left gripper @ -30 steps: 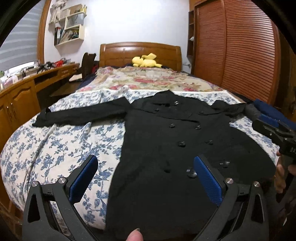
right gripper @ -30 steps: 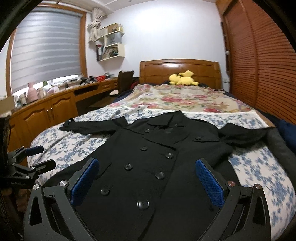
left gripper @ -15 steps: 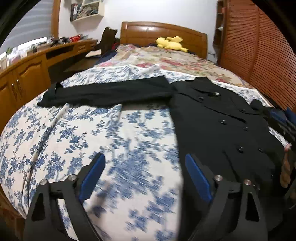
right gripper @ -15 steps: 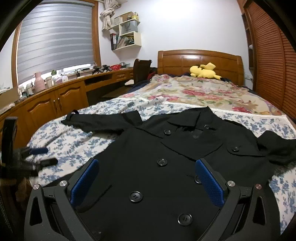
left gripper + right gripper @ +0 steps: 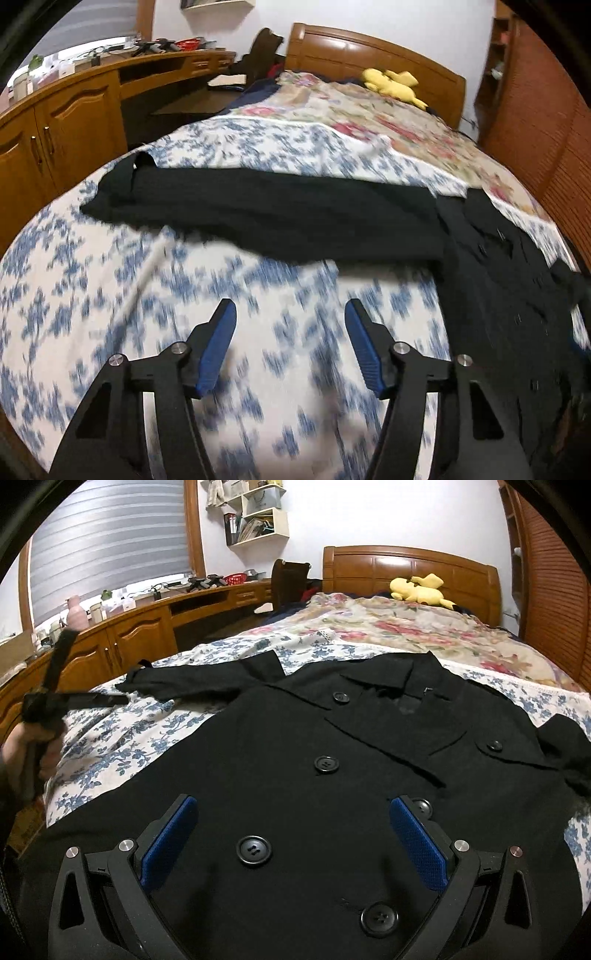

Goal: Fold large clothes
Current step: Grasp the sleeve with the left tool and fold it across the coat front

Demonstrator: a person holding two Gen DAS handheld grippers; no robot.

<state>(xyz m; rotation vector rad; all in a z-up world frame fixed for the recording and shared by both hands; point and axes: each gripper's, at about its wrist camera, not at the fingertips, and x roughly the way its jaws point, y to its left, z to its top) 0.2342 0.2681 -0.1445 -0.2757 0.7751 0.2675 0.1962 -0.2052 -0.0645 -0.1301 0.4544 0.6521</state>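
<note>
A black double-breasted coat [image 5: 295, 760] is spread face up across the foot half of the bed [image 5: 258, 332], on a blue-and-white floral sheet [image 5: 110, 295]. Its collar [image 5: 388, 686] is turned toward the wooden headboard [image 5: 406, 568], and its hem is hidden below the lower edge of the right wrist view. One sleeve [image 5: 258, 214] is stretched out flat toward the bed edge that faces the wooden cabinets [image 5: 66, 129]; the opposite sleeve [image 5: 565, 753] is bunched near the other side edge.

The left claw [image 5: 290, 343] is held above bare sheet, just short of the outstretched sleeve. Its jaws are closing, with only air between the blue pads [image 5: 216, 347], and no cloth is touched. This view is blurred.

The right claw [image 5: 293, 845] is held over the front of the coat, above a row of buttons [image 5: 253, 851]. Its jaws are spread wide and released, and no fabric is pinched between them.

In the right wrist view the left claw is seen at the cabinet-side edge of the bed, gripped by a hand [image 5: 26, 749]. A yellow plush toy [image 5: 421, 589] is lying beside the headboard, on a flowered quilt [image 5: 388, 627].
</note>
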